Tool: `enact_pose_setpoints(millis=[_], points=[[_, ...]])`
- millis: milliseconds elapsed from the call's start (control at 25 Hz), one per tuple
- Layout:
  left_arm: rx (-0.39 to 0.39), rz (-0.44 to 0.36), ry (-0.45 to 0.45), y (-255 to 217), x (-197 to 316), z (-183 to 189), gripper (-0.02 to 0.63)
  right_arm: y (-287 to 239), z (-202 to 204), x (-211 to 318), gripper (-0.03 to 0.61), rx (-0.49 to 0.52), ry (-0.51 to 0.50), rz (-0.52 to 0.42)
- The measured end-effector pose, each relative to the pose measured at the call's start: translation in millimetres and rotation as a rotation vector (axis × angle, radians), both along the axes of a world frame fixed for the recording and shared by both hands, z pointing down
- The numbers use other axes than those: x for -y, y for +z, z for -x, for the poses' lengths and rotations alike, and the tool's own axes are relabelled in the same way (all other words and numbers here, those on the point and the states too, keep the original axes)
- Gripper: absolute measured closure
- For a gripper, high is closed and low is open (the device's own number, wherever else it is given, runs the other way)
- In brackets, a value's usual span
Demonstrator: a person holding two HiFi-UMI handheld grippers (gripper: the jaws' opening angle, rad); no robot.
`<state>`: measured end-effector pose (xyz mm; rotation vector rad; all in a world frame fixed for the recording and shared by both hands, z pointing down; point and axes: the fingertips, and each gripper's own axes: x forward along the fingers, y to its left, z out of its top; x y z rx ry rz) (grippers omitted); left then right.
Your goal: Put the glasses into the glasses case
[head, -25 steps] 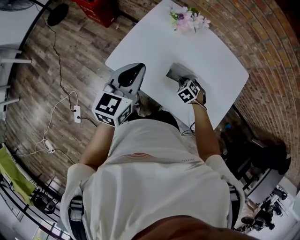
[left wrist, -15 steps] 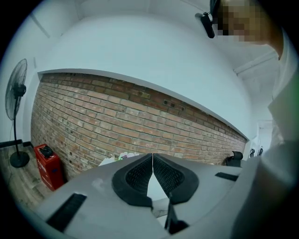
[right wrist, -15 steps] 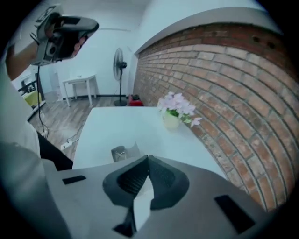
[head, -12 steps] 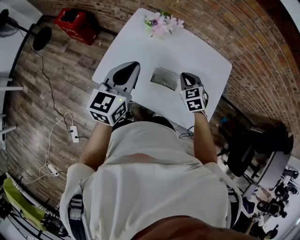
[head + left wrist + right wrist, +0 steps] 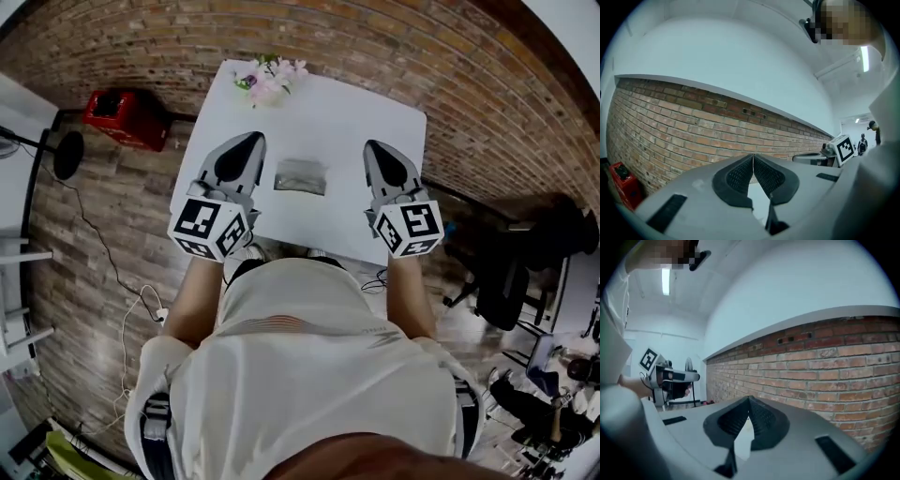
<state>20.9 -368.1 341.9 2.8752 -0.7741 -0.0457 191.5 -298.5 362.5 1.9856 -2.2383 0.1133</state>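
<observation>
Small grey rectangular glasses case [image 5: 300, 176] lies flat on the white table [image 5: 375, 122], lid looks shut. Cannot tell whether the glasses are inside.

Left gripper [image 5: 241, 155] and right gripper [image 5: 385, 165] are held one on each side of the case, both clear of it, with the case between them. Each marker cube sits at the person's end, near the table's front edge.

Left gripper view: jaws closed, ribbed black pads [image 5: 740, 174] meet at the tip and nothing is pinched. It points at the red brick wall [image 5: 693, 131].

Right gripper view: same, black pads [image 5: 761, 420] pressed together at the tip and empty, brick wall ahead.

Bunch of pink and white flowers [image 5: 270, 79] sits at the far left corner of the table, well apart from the case. Red plastic crate [image 5: 125, 118] stands on the wood floor left of the table.
</observation>
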Motion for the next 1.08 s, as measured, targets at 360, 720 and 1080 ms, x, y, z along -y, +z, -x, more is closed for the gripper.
enact_pose_setpoints(millis=[360,720,1080], points=[[0.006,0.005,0.017,-3,-12,-13,0.597,-15,-18,-9,0.528,0.057,0.035,-0.054],[0.012,0.008,0.008,-3,-9,-12,0.596,-7,-6,10,0.528,0.088,-0.032,-0.034],[0.020,0.011,0.008,-4,-8,-11,0.596,-5,2,13,0.527,0.067,-0.069,-0.028]])
